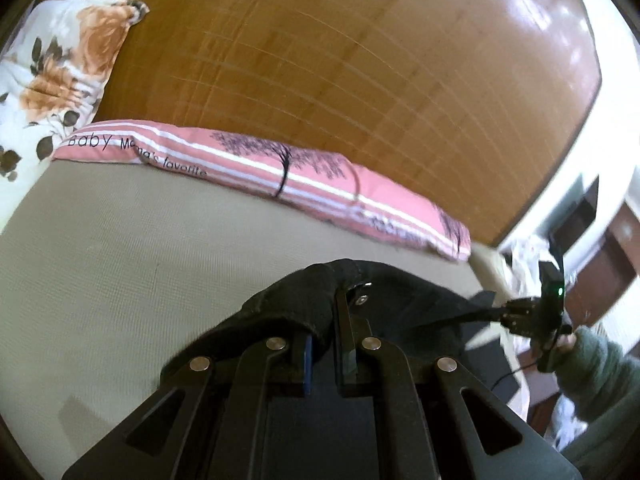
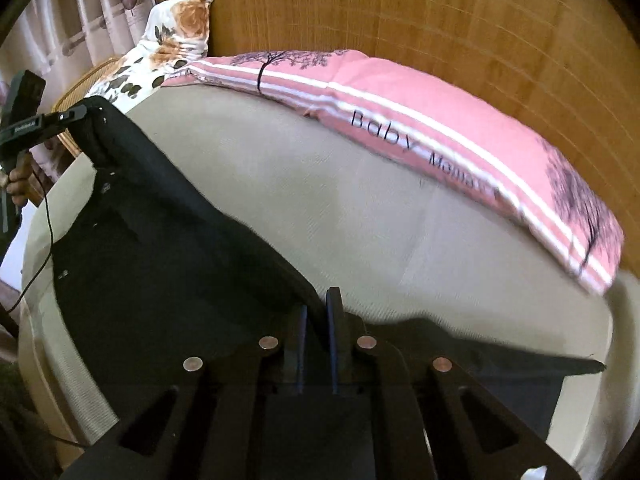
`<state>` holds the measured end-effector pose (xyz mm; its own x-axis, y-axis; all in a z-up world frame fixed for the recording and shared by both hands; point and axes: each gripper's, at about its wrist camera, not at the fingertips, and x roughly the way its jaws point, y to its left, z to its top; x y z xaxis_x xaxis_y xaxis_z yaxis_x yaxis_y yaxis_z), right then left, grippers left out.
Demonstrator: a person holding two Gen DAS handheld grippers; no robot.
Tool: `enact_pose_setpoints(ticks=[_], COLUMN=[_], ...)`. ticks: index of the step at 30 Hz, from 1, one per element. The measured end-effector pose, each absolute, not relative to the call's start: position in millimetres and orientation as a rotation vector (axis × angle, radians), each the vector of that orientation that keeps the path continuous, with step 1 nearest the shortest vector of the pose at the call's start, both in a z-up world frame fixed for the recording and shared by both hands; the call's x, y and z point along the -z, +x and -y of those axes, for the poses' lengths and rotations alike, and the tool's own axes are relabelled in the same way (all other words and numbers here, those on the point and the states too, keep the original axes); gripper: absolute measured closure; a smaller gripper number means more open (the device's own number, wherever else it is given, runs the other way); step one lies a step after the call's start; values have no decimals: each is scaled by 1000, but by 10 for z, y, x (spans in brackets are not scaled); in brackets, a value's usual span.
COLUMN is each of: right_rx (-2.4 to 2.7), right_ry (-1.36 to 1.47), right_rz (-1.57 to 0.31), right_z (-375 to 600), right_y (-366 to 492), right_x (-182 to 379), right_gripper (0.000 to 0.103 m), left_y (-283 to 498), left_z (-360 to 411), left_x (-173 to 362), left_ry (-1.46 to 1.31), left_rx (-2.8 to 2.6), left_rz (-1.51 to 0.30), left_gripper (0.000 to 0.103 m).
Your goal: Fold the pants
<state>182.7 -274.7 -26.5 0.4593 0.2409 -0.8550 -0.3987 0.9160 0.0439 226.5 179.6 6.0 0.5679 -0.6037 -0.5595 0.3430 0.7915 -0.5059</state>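
Observation:
The black pants [image 2: 160, 248] hang stretched between my two grippers above the beige bed [image 2: 360, 220]. My left gripper [image 1: 326, 312] is shut on one waistband corner of the pants [image 1: 300, 304], with a metal snap beside its finger. It also shows in the right wrist view [image 2: 76, 114], pinching the far corner. My right gripper [image 2: 320, 304] is shut on the near edge of the pants. It shows in the left wrist view [image 1: 508, 308], held by a hand in a green sleeve, pinching the cloth's far end.
A pink striped pillow [image 1: 280, 176] printed "Baby Mama's favorite" lies along the wooden headboard [image 1: 340, 60]. A floral pillow [image 1: 52, 72] sits at the bed's corner. Curtains [image 2: 80, 20] and a wicker piece lie beyond the bed's far side. A cable trails from the left gripper.

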Motion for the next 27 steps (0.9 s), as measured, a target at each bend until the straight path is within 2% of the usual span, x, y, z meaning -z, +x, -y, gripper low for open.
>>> enact_pose_setpoints(ticks=[5,10,14,18,21,23,25,26,27], right_rx=[-377,-361,-336,-290,-253,-241,-231,-228,-229], right_ry=[-88,-80,-119,-161,-172,-163,-145,-126,-88], right_rz=[-1070,-1120,-1159,-1148,-1125,-1104,-1086,-1080,-1076], right_z=[2728,2651,2565,2477,2441,2437,2452,2467,2500], right_y=[1355,1083,1003,929,877,817,727,672,615], right_x=[490,815,1073,1168,1130,1077,1011,977,943], right_gripper=[98,98,98,96,87,70,58,57,57], left_y=[1706,1279,1107,1061,1076,1083,1076,1062,1035], left_z=[-1797,-1729,-1582,-1519,-1510,-1511,-1526,-1547,-1582], left_x=[39,481,844,881,825,790,742,709,704], left_ry=[-287,-183,-68,-29,-30,-24,-29,-31,-37], left_rx=[605,604,575,531,507,477,447,428,394], left_rz=[-844,-987,-1096,-1102,-1121,-1143,-1153,-1162,-1187], left_gripper=[95,94,93,90,87,85,80,66,48])
